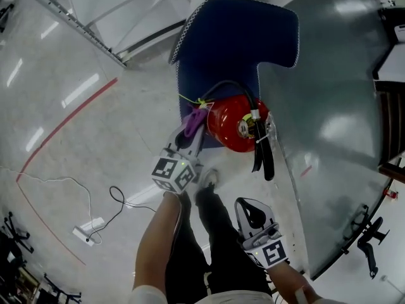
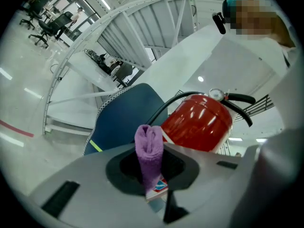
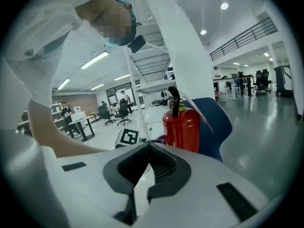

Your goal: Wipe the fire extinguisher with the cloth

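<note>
Two grippers show in the head view. The left gripper (image 1: 192,130) has its fingers clamped on a folded purple cloth (image 2: 149,148), which sits just beside the left flank of the red fire extinguisher (image 1: 229,126); whether cloth and cylinder touch cannot be told. The extinguisher stands upright on a blue pad (image 1: 234,40) with a stitched edge. The right gripper (image 3: 150,148) hangs well apart from it, nearer the person, its fingers together and holding nothing.
</note>
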### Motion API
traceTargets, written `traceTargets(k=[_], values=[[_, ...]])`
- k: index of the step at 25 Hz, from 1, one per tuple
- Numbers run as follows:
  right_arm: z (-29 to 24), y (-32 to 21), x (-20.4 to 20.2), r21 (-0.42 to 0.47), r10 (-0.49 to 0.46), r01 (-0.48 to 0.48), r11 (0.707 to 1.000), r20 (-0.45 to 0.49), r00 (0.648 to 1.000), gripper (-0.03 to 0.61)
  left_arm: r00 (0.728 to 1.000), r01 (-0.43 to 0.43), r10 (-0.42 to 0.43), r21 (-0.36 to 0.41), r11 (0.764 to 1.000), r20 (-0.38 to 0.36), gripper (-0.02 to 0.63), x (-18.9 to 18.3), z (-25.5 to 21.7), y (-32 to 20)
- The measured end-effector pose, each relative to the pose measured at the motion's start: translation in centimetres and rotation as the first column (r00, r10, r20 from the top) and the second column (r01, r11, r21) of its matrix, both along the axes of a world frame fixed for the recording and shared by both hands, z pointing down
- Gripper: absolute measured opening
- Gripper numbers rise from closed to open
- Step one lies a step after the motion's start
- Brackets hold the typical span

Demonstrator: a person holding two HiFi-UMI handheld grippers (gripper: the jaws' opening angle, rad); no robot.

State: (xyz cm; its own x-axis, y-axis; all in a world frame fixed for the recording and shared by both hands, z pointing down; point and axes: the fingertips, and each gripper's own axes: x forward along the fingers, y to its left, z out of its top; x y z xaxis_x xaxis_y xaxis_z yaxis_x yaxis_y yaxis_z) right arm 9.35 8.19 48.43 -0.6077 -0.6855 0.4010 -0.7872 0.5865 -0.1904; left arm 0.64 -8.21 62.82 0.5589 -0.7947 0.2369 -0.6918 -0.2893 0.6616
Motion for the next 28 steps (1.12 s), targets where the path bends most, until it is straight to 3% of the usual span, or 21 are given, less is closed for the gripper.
traceTargets(k=[4,18,24,28], values=[[-2.3,0.2,-0.6,0.029,-0.010,0.009,1.000,0.016,1.000,0.014,1.000,-0.003,0.003,0.016,1.000,0.010,0.054,0.0,-3.7,0.3],[-8.6,-0.3,-2.2,0.102,-0.019,0.020,0.995,-0.007,1.000,0.014,0.991,0.054,-0.043,0.085,0.995,-0.127,0.054,0.5,-14.6,1.6],[-10.6,-1.3,-4.5,0.162,-0.094,0.103,0.981,-0.058,0.994,0.014,0.980,0.189,-0.180,0.110,0.976,-0.086,0.054,-1.4,-17.1,4.3],[-10.3,-1.5,-5.8,0.175,-0.224,0.230,0.957,-0.055,0.973,0.014,0.969,0.245,-0.245,0.096,0.965,-0.008,0.054,-3.0,-15.8,6.5]])
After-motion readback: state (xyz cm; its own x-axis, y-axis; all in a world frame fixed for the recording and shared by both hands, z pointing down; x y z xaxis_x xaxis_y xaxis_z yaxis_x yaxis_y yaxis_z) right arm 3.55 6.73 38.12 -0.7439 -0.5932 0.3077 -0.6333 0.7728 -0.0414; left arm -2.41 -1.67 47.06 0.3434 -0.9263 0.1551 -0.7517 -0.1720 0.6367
